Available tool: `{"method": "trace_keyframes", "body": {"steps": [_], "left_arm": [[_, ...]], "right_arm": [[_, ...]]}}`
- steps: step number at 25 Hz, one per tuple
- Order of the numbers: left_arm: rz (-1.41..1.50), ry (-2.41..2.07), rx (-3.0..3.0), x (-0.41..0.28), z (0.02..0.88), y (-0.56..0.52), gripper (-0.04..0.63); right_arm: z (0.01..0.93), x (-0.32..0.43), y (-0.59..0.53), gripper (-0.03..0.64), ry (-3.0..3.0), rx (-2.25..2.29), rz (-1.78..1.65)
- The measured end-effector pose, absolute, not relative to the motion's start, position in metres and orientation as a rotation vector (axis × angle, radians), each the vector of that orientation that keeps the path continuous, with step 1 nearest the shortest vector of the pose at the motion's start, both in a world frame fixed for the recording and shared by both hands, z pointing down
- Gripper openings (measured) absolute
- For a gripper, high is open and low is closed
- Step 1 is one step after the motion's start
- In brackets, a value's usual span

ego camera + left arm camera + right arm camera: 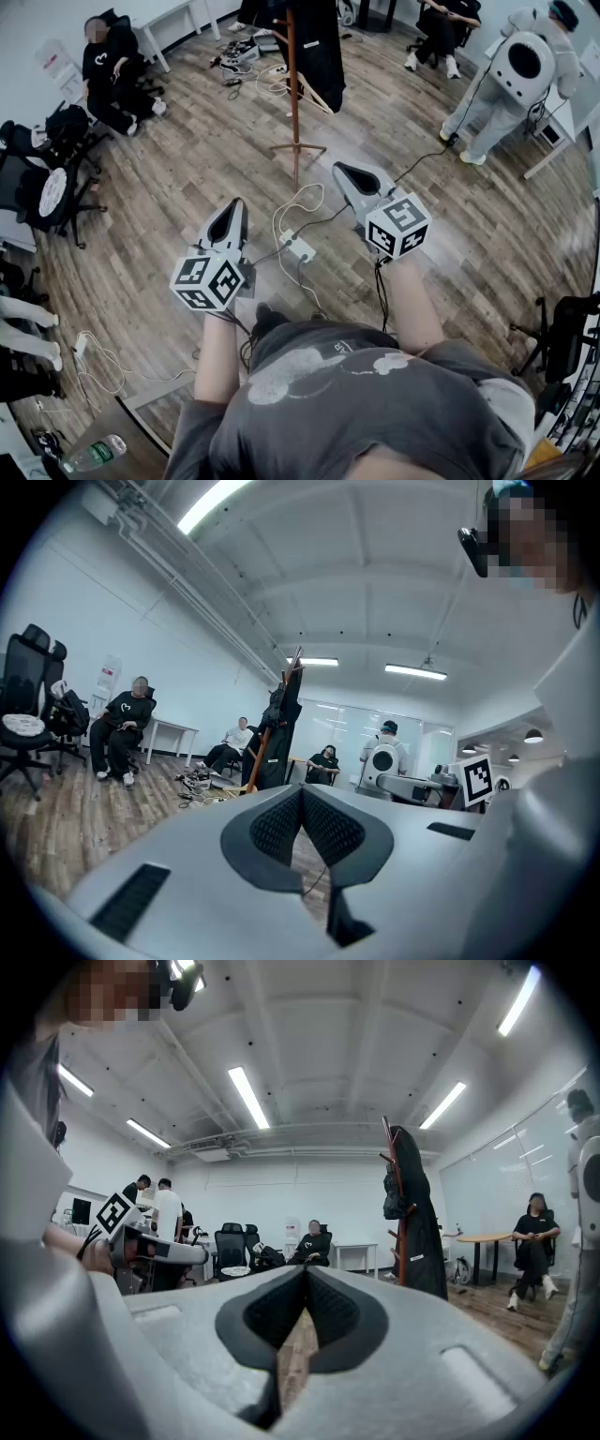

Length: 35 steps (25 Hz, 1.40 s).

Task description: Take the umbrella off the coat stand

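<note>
left gripper jaws closed together on nothing, right gripper jaws likewise pressed shut and empty, both held level, coat stand well apart at 12 o'clock, dark coat hanging on it, umbrella not distinguishable among the dark shapes there

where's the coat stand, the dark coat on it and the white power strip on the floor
coat stand [295,112], head view, wooden pole below the coat
dark coat [317,42], head view, middle of the hanging cloth
power strip [300,247], head view, its white body
</note>
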<state>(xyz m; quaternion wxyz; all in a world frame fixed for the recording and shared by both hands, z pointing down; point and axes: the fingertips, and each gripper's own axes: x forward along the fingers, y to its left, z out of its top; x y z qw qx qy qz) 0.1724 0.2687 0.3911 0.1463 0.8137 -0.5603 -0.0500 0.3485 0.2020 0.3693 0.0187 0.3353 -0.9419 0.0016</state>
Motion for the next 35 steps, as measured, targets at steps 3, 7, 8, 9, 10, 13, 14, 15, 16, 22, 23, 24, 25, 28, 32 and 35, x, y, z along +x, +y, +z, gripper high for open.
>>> {"method": "trace_keyframes", "body": {"steps": [3, 7, 8, 9, 10, 13, 14, 15, 16, 22, 23, 24, 25, 28, 32, 35], "left_arm": [[-0.139, -1.613, 2.351, 0.17, 0.39, 0.266, 0.003], [-0.146, -1.619, 2.337, 0.163, 0.392, 0.267, 0.003], [-0.147, -1.621, 2.334, 0.161, 0.392, 0.267, 0.003], [-0.144, -1.622, 2.334, 0.159, 0.392, 0.267, 0.003], [-0.139, -1.62, 2.339, 0.159, 0.392, 0.267, 0.003], [-0.127, -1.618, 2.373, 0.16, 0.389, 0.268, 0.003], [-0.126, -1.62, 2.381, 0.161, 0.388, 0.269, 0.003], [-0.125, -1.622, 2.384, 0.161, 0.388, 0.269, 0.003], [-0.123, -1.624, 2.383, 0.161, 0.389, 0.27, 0.003], [-0.099, -1.604, 2.351, 0.152, 0.402, 0.27, 0.003], [-0.097, -1.603, 2.353, 0.149, 0.403, 0.268, 0.003], [-0.094, -1.603, 2.356, 0.144, 0.403, 0.266, 0.003], [-0.092, -1.604, 2.361, 0.137, 0.403, 0.264, 0.003], [-0.098, -1.596, 2.366, 0.112, 0.4, 0.255, 0.003], [-0.103, -1.565, 2.345, 0.074, 0.403, 0.238, 0.003], [-0.106, -1.544, 2.355, 0.045, 0.401, 0.225, 0.003]], "right_arm": [[0.371, 0.346, 0.2, -0.002, -2.923, 1.045, 0.006], [0.373, 0.34, 0.2, -0.002, -2.92, 1.037, 0.009], [0.372, 0.339, 0.2, -0.002, -2.921, 1.033, 0.008], [0.372, 0.337, 0.2, -0.002, -2.922, 1.03, 0.008], [0.372, 0.336, 0.2, -0.002, -2.923, 1.027, 0.009], [0.373, 0.333, 0.199, -0.002, -2.925, 1.019, 0.019], [0.375, 0.333, 0.199, -0.002, -2.926, 1.017, 0.025], [0.376, 0.332, 0.198, -0.002, -2.924, 1.014, 0.031], [0.379, 0.331, 0.198, -0.002, -2.92, 1.009, 0.036], [0.383, 0.311, 0.197, -0.002, -2.894, 0.948, -0.016], [0.382, 0.306, 0.194, -0.002, -2.904, 0.946, -0.012], [0.381, 0.301, 0.192, -0.002, -2.912, 0.949, -0.006], [0.38, 0.296, 0.189, -0.002, -2.918, 0.957, 0.001], [0.377, 0.275, 0.177, -0.002, -2.922, 0.991, 0.019], [0.374, 0.243, 0.161, -0.002, -2.908, 1.027, 0.034], [0.371, 0.215, 0.151, -0.002, -2.903, 1.047, 0.042]]}}
